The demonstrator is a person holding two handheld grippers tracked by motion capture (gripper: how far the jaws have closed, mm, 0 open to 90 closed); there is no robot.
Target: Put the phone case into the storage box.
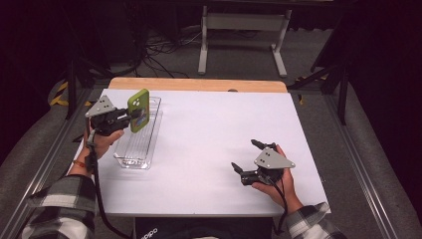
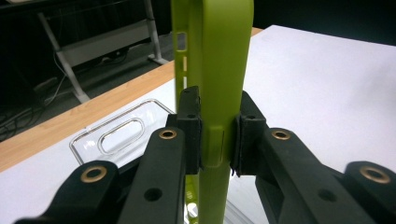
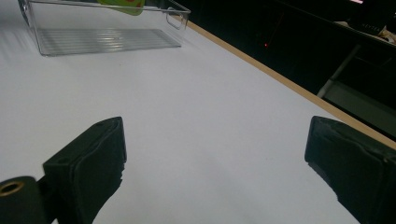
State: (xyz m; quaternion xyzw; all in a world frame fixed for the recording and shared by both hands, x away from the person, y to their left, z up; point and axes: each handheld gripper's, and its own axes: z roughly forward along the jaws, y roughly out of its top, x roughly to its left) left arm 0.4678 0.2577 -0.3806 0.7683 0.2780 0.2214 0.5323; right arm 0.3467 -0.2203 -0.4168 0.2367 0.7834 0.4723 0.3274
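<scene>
Two grippers up top: left gripper (image 1: 130, 117) at 10 o'clock holds a green phone case (image 1: 139, 110) upright over the clear tray (image 1: 152, 133); right gripper (image 1: 245, 157) idles at 4 o'clock, jaws apart. Left gripper view: pads (image 2: 190, 133) clamp the case's edges. Right gripper view: jaws wide over bare table (image 3: 196, 112). I'd lower the case slowly and keep it centred between the tray walls.

The phone case (image 2: 219, 70) is matt green, smooth, rubbery-looking plastic. The tray (image 1: 141, 144) is clear glossy plastic with a ribbed floor. The table (image 1: 224, 134) carries a smooth matt white top with a wood strip along its far edge. The left gripper (image 2: 217, 135) has matt black plastic jaws, dull rubber-like pads and brass-coloured metal rivets. The sleeves (image 1: 64, 199) are checked cloth.
</scene>
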